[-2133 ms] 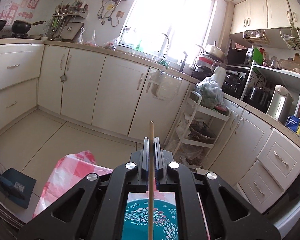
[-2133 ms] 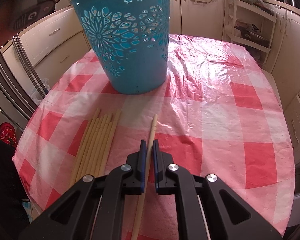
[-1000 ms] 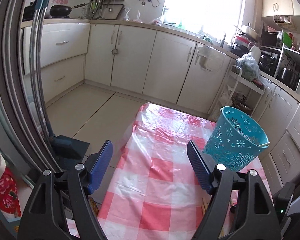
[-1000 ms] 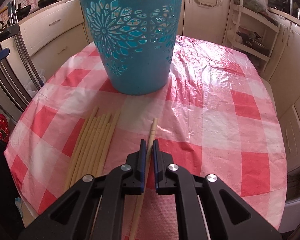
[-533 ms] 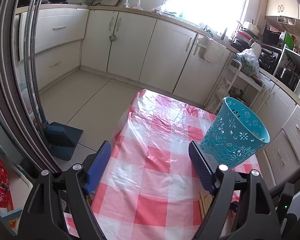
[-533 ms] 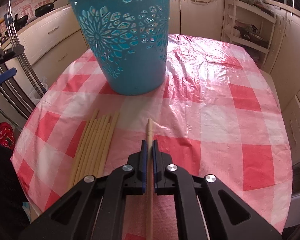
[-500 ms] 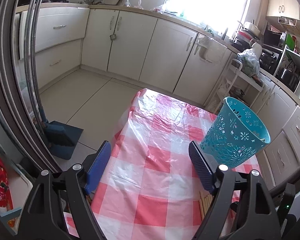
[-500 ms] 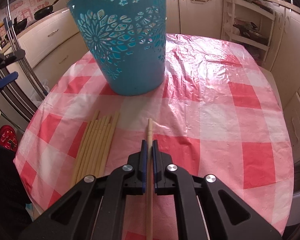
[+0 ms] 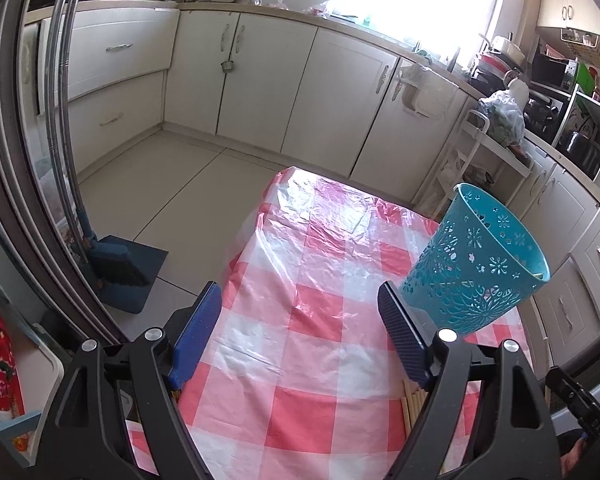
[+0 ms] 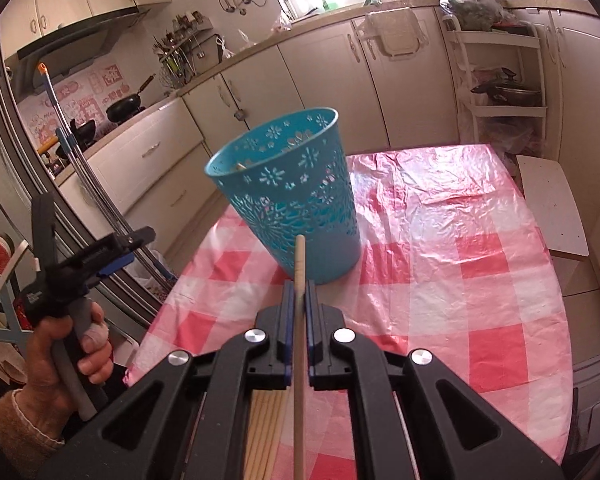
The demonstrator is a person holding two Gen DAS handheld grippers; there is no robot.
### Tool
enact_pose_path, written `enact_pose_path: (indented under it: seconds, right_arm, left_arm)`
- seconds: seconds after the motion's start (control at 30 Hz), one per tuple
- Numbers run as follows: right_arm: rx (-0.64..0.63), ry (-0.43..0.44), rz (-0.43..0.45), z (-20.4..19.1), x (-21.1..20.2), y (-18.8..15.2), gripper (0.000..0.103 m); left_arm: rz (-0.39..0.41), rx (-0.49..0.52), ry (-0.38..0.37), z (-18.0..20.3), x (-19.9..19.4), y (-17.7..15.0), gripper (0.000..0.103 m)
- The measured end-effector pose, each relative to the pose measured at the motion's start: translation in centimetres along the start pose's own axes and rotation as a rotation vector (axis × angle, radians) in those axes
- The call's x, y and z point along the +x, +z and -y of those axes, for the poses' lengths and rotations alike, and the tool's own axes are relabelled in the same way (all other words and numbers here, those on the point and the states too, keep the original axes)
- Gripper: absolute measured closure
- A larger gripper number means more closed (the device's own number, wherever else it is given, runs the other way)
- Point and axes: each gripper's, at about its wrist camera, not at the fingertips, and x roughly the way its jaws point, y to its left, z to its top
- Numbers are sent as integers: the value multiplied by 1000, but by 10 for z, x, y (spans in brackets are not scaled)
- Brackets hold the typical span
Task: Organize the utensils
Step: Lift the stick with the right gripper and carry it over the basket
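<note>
Through the left wrist camera, I see my left claw with its blue pads spread wide and nothing between them, hanging over the near edge of the surface under its pink-and-white checked plastic cover. The turquoise perforated basket stands upright at the right side of the cover, and something pale shows at its rim, which I take for a chopstick already inside. The ends of a few bare chopsticks peek out on the cloth just behind my right pad, so I judge the job partly done with most sticks left to move.

Through the right wrist camera, my right claw is clamped together on a single wooden chopstick, which runs straight out between the pads with its tip in front of the basket's lower wall. It looks clear of the cloth. A pale tip shows inside the basket near its left rim. The bundle of remaining chopsticks lies on the surface directly beneath the claw body. At the left, a hand grips the other claw's handle.
</note>
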Motion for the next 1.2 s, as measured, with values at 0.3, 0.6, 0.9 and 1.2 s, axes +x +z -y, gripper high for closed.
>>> enact_pose_path:
  seconds: [0.3,0.6,0.9,1.2]
  right_arm:
    - [5,93,85,-17,-27,29,97]
    - [2,194,245,-44,-37,98,97]
    - [79,132,436,-42,-2,155,97]
    - [52,-48,410,-20,71,165,97]
  left_arm:
    - [1,-6,-4,-1,-1,0,26]
    - [10,-37,-19,-4,-6,1,25]
    - [2,-62,-30,-5,-2,1,24]
    - [-20,-78,-49,-5,5,3,23]
